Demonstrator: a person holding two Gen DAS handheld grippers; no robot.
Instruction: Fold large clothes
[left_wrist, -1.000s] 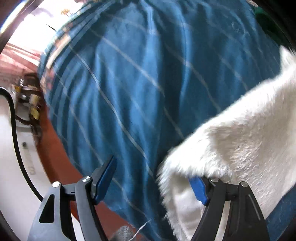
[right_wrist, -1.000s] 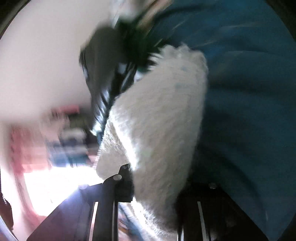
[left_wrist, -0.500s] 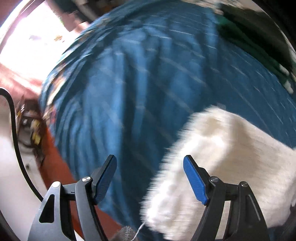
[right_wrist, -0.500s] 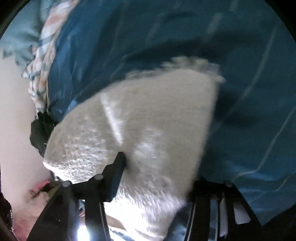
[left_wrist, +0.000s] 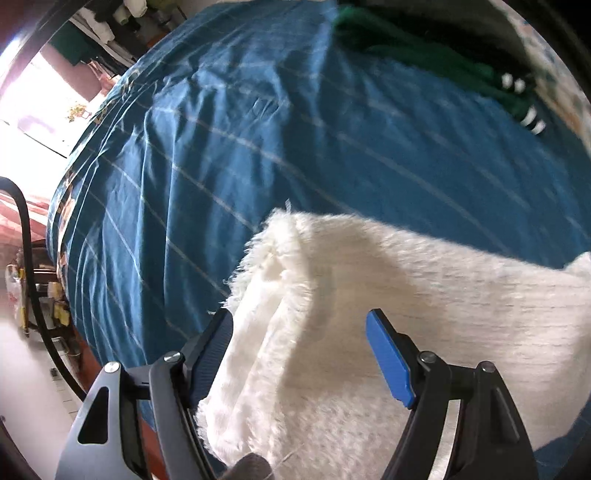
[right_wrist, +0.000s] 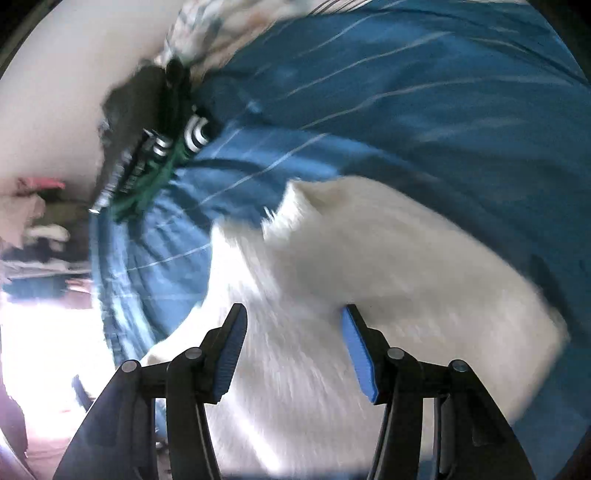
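Note:
A white fluffy garment lies folded on the blue striped bedsheet. Its doubled, fringed end sits under my left gripper, which points down at it with jaws wide open and both blue pads clear of the pile. In the right wrist view, which is blurred, the same white garment spreads over the sheet. My right gripper hangs open above it with nothing pressed between its pads.
A dark green garment with white stripes lies bunched at the far side of the bed, also seen as a green heap. The bed's edge drops off at the left, where a black cable curves down beside clutter on the floor.
The right gripper, shut on the white garment a second ago, has let go and opened above it. The left gripper, open throughout, has swung over the garment's folded end.

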